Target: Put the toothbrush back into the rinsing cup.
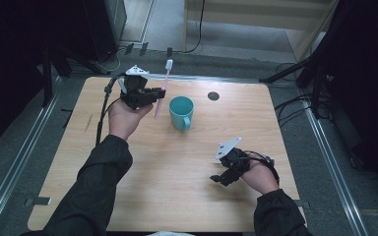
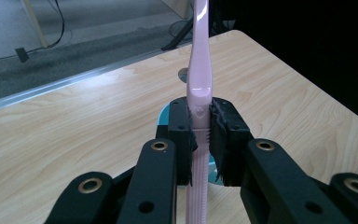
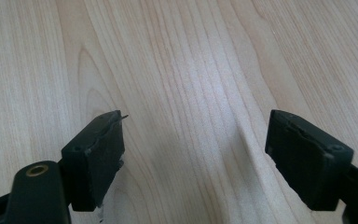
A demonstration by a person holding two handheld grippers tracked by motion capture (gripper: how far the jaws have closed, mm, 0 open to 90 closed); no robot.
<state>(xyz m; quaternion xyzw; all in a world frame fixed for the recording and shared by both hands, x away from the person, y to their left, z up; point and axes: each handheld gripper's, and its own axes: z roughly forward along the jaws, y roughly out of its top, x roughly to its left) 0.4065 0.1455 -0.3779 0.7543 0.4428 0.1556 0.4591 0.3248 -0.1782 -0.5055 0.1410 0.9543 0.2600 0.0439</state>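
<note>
High view, table (image 1: 177,196): we are working over a light wooden top with a dark round hole (image 1: 213,96) near its far edge; our two dark sleeves are coming in from the near side.
Cup (image 1: 181,112): a teal cup is standing upright around the middle of the far half, with its handle facing us and its mouth open.
Left gripper (image 1: 158,93): we are holding it raised over the far left part of the table, just left of the cup; in the left gripper view (image 2: 200,135) its jaws are clenching the toothbrush handle, with the pads pressing on both sides.
Right gripper (image 1: 218,179): we are resting it low over the near right part of the table, well apart from the cup; in the right gripper view (image 3: 193,154) its jaws are standing wide apart, with bare wood between them.
Toothbrush (image 1: 163,86): the pink toothbrush (image 2: 200,70) is sitting in the left gripper, standing nearly upright with its white head uppermost, beside the cup's left rim and apart from it.
</note>
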